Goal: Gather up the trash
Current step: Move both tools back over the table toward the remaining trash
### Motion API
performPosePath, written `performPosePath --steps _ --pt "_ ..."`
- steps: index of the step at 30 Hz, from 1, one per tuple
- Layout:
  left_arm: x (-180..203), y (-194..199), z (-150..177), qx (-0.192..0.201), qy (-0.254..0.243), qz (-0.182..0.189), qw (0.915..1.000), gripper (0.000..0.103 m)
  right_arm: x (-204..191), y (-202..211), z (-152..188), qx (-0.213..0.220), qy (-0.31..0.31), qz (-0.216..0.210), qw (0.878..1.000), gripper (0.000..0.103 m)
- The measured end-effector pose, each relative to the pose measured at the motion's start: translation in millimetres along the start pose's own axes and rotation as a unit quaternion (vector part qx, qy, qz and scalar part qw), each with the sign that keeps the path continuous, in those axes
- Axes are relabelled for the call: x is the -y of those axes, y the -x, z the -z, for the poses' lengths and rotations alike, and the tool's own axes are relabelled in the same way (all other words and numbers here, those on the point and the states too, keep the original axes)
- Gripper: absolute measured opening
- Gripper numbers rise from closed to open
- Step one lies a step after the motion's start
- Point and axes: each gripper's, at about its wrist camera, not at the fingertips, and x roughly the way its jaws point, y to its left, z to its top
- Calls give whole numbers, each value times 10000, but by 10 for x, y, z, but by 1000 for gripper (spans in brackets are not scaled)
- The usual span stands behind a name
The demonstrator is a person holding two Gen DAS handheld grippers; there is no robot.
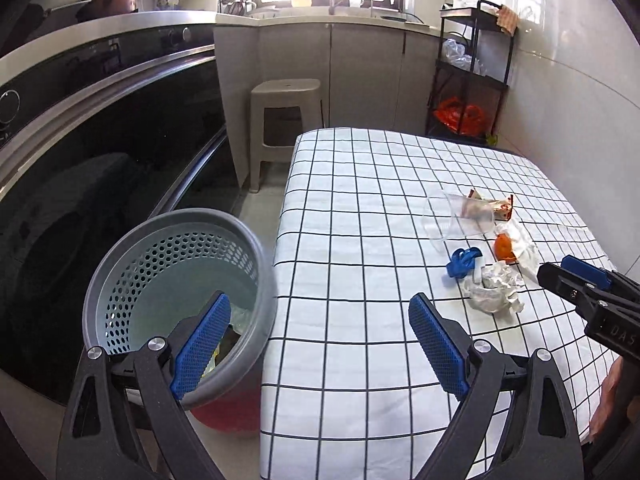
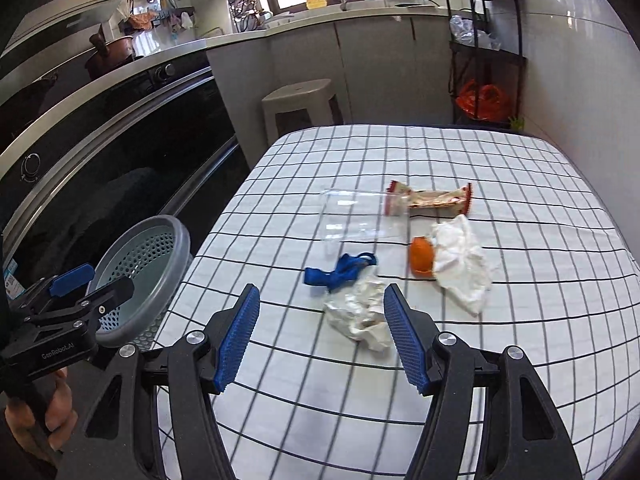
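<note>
White crumpled paper wad (image 2: 360,316) on the grid-cloth counter (image 2: 520,320), just ahead of the right hand-held gripper (image 2: 320,336), jaws spread, empty. Centre the wad between pads before closing. Grey perforated bin (image 1: 176,276) left; left hand-held gripper (image 1: 320,344) spread.

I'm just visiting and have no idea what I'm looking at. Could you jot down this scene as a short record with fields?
Place: kitchen, table under a white black-checked tablecloth
Trash on table: clear plastic cup on its side, red-and-white snack wrapper, orange peel, white tissue, blue plastic scrap, crumpled white paper
Bin: grey perforated round basket beside the table, some trash inside
Left gripper: open, empty
Right gripper: open, empty, pointing toward the crumpled paper
</note>
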Motion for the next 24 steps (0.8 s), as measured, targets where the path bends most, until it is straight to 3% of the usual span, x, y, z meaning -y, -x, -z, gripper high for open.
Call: performPosePath --steps 11,24 --pt "791 -80 -82 70 -228 283 9993 90 872 254 8 206 -454 310 9983 62" --pt "1297 -433 -84 -27 -457 243 9987 91 1309 30 -57 101 -470 410 9980 62"
